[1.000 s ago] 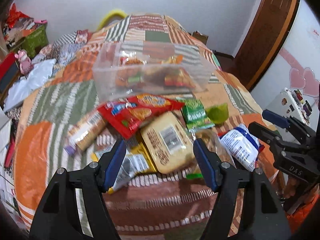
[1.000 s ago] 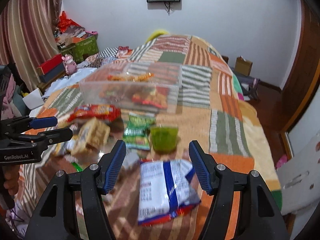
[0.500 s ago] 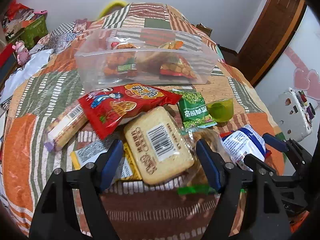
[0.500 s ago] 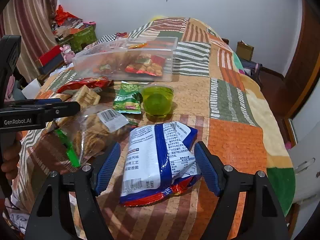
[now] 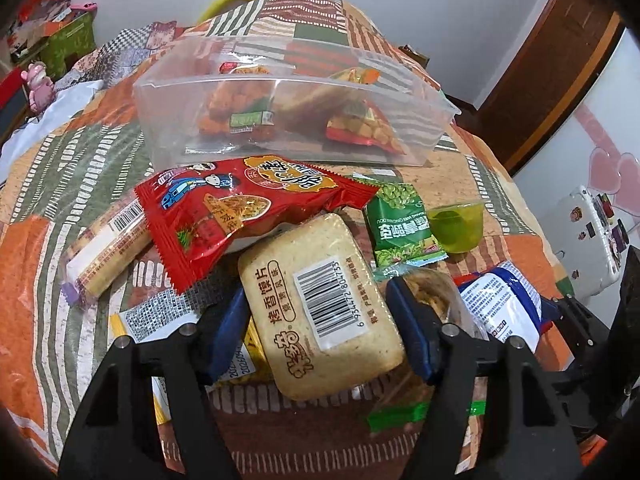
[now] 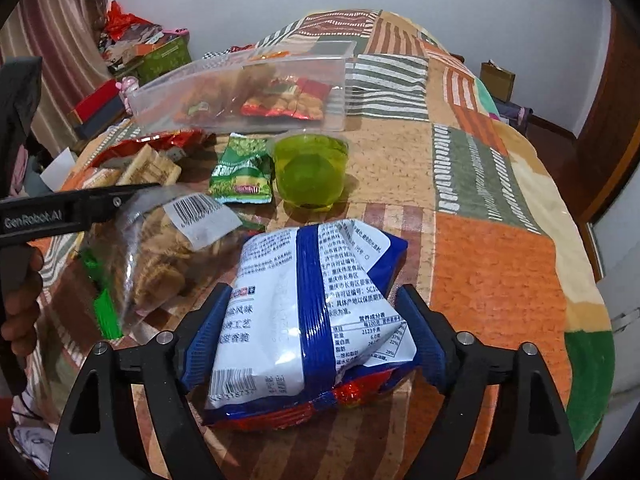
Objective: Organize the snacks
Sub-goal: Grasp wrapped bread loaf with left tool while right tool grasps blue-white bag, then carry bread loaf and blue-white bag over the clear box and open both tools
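A beige toast packet with a barcode lies on the patchwork bed. My left gripper straddles it, jaws closing, its pads close beside the packet's sides. A blue and white snack bag lies between the fingers of my right gripper, whose jaws are opening and stand just off the bag. Further back sits a clear plastic bin holding a few snack packets. In front of it lie a red packet, a green pea packet and a green jelly cup.
A cracker roll and a yellow packet lie left of the toast. A clear bag of biscuits sits between the two grippers. A hand holds the left gripper. The bed edge drops off at the right; boxes stand at the far left.
Both grippers have come down and closer to the snacks. The toast packet now sits between the left fingers, and the blue and white bag between the right fingers.
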Available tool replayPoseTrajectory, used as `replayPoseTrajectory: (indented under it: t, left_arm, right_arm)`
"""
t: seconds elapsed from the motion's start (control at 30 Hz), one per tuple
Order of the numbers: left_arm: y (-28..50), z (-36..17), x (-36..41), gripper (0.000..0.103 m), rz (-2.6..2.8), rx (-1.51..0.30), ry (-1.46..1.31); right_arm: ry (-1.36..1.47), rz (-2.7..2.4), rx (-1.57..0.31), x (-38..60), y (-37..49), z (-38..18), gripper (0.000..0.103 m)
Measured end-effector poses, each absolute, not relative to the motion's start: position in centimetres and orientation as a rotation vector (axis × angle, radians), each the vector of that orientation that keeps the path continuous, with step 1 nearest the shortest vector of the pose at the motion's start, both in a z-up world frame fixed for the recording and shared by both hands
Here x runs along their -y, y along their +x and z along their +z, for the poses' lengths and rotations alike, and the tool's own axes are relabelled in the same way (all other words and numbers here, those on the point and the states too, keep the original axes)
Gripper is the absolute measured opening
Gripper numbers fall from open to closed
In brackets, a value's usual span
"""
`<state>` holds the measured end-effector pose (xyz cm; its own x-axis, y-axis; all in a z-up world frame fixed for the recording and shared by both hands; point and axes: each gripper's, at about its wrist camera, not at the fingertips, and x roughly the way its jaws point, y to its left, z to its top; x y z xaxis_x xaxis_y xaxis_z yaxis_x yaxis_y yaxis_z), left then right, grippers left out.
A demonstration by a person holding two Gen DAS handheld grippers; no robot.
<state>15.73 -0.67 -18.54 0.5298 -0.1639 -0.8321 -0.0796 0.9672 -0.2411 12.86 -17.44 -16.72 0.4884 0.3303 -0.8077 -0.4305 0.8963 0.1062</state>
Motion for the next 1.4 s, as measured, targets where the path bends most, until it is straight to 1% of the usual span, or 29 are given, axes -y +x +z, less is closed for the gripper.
replayPoseTrajectory:
  t: [0.07, 0.13, 0.23, 0.33, 0.5, 0.57, 0.77, 0.97, 1.4]
  left_arm:
    - [15.5, -18.4, 0.6, 0.066, -0.051, -1.012, -0.261]
    - [15.2, -18.1, 0.6, 0.063, -0.049, -1.007, -0.26]
    - [14.6, -17.4, 0.6, 0.06, -0.058, -0.99, -0.26]
    - [13.9, -16.6, 0.7, 0.059, -0.064, -0.967, -0.254]
    - [12.8, -14.9, 1.0, 0.057, -0.08, -0.918, -0.24]
    - [12.5, -14.2, 1.1, 0.054, -0.09, -0.901, -0.241]
    - [12.0, -12.5, 1.2, 0.054, -0.102, -0.849, -0.241]
    - [12.0, -10.6, 0.4, 0.054, -0.093, -0.8, -0.239]
    - [15.3, -7.9, -2.8, 0.054, -0.051, -0.715, -0.23]
  right_arm:
    - [-0.101, 0.463, -0.953, 17.8, 13.0, -16.5, 0.073]
    - [-0.085, 0.468, -0.949, 18.1, 12.9, -16.3, 0.067]
    - [-0.088, 0.457, -0.94, 18.2, 12.8, -16.0, 0.065]
    - [-0.077, 0.457, -0.927, 18.4, 12.5, -15.5, 0.064]
    - [-0.054, 0.443, -0.884, 19.0, 12.2, -13.7, 0.064]
    - [-0.048, 0.439, -0.858, 19.3, 12.1, -12.7, 0.064]
    - [-0.034, 0.446, -0.788, 18.9, 12.4, -10.1, 0.064]
    - [-0.027, 0.467, -0.74, 17.6, 13.4, -8.7, 0.064]
    - [-0.004, 0.497, -0.677, 14.6, 18.3, -6.8, 0.064]
